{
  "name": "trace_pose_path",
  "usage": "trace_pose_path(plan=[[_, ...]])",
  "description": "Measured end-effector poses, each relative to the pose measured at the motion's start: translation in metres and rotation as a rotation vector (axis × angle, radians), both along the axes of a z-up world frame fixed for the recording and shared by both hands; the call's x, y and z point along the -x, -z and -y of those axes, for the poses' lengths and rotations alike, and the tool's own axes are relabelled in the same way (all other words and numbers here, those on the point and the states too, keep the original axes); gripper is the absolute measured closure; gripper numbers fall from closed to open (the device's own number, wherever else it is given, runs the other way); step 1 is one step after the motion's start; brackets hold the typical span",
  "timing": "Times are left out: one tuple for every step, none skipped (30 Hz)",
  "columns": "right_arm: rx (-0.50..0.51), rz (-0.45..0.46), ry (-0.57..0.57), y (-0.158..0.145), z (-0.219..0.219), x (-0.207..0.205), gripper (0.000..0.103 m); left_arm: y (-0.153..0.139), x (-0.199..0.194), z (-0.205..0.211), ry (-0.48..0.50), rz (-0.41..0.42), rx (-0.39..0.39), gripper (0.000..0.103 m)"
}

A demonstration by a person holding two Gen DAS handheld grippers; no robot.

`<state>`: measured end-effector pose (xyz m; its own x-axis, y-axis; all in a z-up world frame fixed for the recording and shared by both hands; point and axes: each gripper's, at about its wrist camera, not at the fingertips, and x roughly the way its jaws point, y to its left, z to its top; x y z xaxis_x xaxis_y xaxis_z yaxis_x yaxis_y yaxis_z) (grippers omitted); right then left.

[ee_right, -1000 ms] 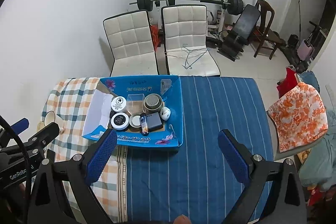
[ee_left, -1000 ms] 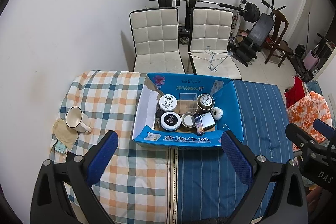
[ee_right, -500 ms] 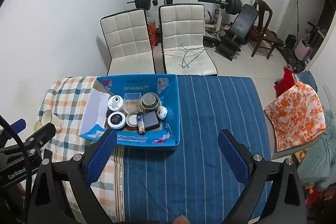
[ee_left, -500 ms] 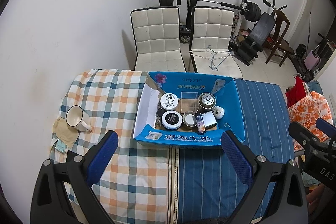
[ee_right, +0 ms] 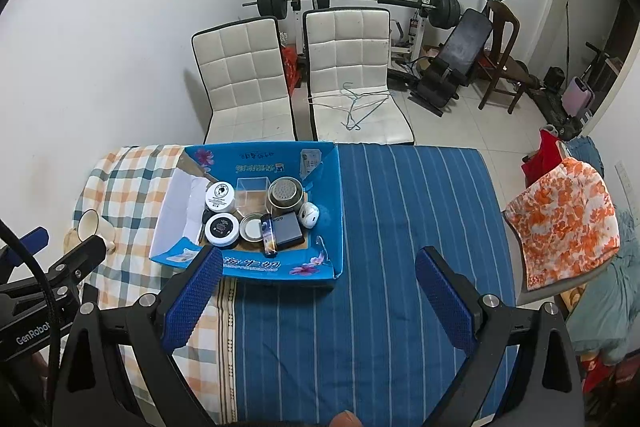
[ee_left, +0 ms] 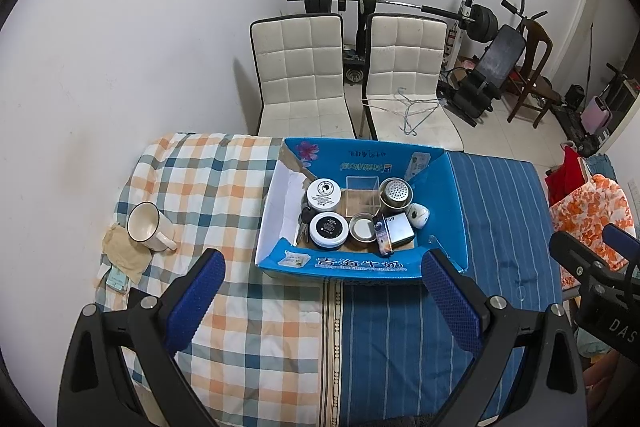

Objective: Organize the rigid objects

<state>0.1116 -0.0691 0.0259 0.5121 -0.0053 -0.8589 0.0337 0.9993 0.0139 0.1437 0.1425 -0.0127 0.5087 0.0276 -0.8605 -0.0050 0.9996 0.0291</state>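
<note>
A blue cardboard box [ee_left: 360, 265] sits on the cloth-covered table and also shows in the right wrist view [ee_right: 280, 267]. It holds several small rigid items: a white jar [ee_left: 323, 191], a black-lidded jar [ee_left: 329, 229], a clear plastic cube [ee_left: 362, 195], a metal cup [ee_left: 395, 193] and a dark flat case [ee_left: 398, 230]. A white mug [ee_left: 146, 227] lies on a beige cloth at the left, outside the box. My left gripper [ee_left: 322, 303] is open and empty, above the table in front of the box. My right gripper [ee_right: 318, 301] is open and empty, in front of the box's right side.
The table has a checked cloth [ee_left: 208, 187] on its left half and a blue striped cloth [ee_right: 420, 211] on its right half. Two white chairs [ee_left: 304, 83] stand behind it. An orange floral cloth [ee_right: 560, 219] lies at the right. Gym gear stands at the back wall.
Both grippers have drawn back and up a little, so the box appears slightly farther away. Nothing on the table has moved.
</note>
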Motion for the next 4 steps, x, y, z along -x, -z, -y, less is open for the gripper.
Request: trace_pose_path(plan=[[0.001,0.002,0.001,-0.0012,0.0012,-0.0002,0.004,0.0005,0.0015,-0.0003,0.001,0.003,-0.001,0.002],[0.002,0.004,0.002,-0.0016,0.0020,-0.0002,0.004,0.0004,0.0018,-0.0002,0.001,0.004,0.001,0.002],[0.003,0.006,0.004,-0.0019,0.0030,-0.0003,0.004,-0.0001,0.0010,-0.0015,0.001,0.006,0.004,0.002],[0.003,0.007,0.005,-0.0024,0.0037,-0.0002,0.004,-0.0003,0.0021,-0.0004,-0.002,0.008,0.004,0.002]])
